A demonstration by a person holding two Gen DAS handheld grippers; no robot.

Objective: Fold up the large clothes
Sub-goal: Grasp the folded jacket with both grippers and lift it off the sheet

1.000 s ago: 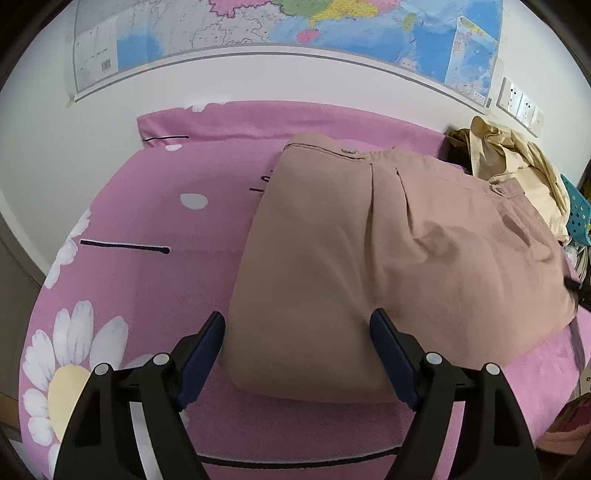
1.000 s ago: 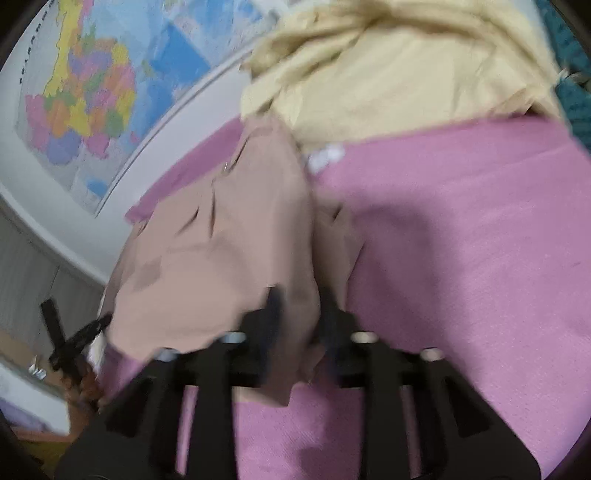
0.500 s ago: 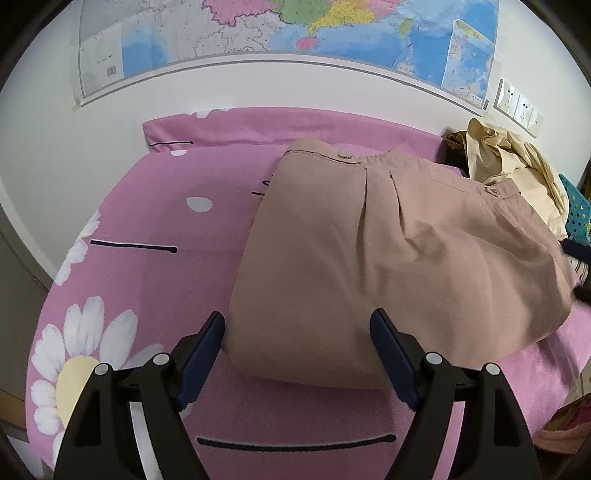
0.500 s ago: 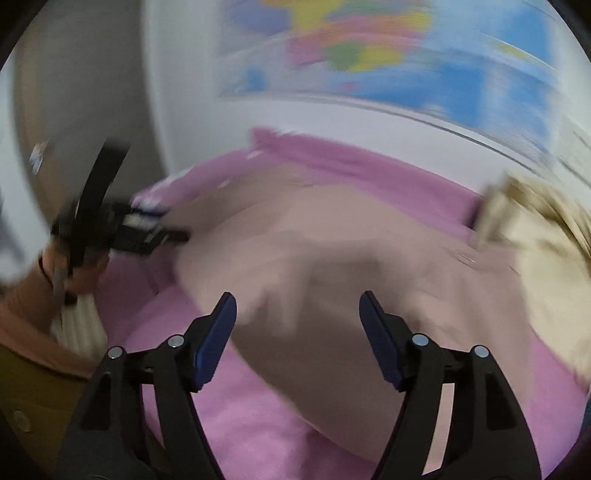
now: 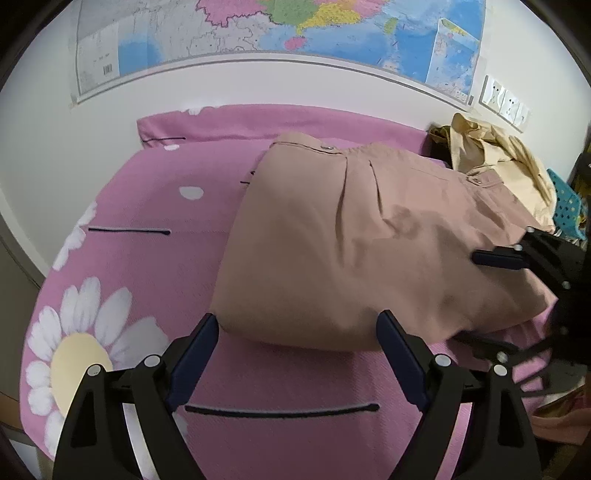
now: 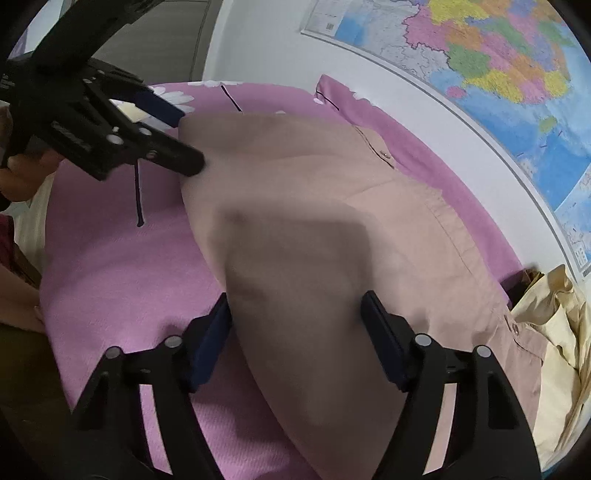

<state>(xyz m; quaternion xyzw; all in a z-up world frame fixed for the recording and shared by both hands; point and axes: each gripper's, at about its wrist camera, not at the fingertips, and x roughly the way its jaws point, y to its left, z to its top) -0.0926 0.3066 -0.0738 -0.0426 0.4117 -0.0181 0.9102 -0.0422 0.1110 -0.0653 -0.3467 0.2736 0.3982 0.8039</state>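
A tan folded garment (image 5: 354,240) lies on the pink flowered bed cover (image 5: 147,229); it also shows in the right wrist view (image 6: 332,229). My left gripper (image 5: 297,343) is open and empty, its jaws at the garment's near folded edge. My right gripper (image 6: 295,325) is open and empty, its jaws over the garment's right end. In the left wrist view the right gripper (image 5: 495,299) reaches in from the right edge. In the right wrist view the left gripper (image 6: 173,136) sits at the garment's far corner.
A crumpled cream garment (image 5: 506,166) lies at the bed's far right corner, also in the right wrist view (image 6: 557,332). A wall map (image 5: 295,33) hangs above the bed. A teal perforated basket (image 5: 567,199) stands at the right. The bed's left edge borders a white wall.
My right gripper let go of the tan garment's edge, opened, and swung round over the garment's right end. My left gripper drew back slightly, staying open.
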